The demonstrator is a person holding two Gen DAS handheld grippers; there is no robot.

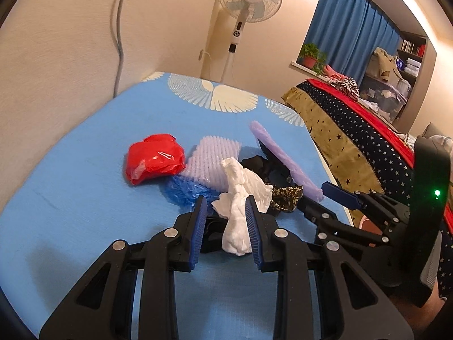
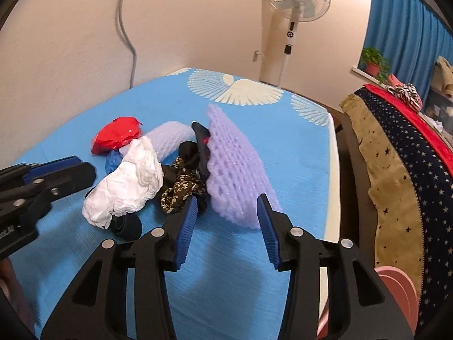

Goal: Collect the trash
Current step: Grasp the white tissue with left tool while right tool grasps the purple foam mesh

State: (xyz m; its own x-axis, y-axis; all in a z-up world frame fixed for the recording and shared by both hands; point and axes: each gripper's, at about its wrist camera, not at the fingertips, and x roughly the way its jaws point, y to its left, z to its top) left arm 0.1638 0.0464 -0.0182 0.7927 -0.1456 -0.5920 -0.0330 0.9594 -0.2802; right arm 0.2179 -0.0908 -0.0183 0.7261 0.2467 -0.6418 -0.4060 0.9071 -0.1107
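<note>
Left fingers (image 1: pixel 256 223): spreading around the crumpled white tissue (image 1: pixel 240 198) on the blue table (image 1: pixel 85 198), not yet pinching.
Tissue handling: light, soft; take mid-wad.
Right fingers (image 2: pixel 267 223): spreading around the purple foam net (image 2: pixel 235 170); springy, light.

left gripper (image 1: pixel 226 221): black linkage, silver rivets, blue ribbed pads | right gripper (image 2: pixel 226 221): same | housing: green LED

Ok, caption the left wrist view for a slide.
Left gripper open around crumpled white tissue amid trash on blue table.
</note>
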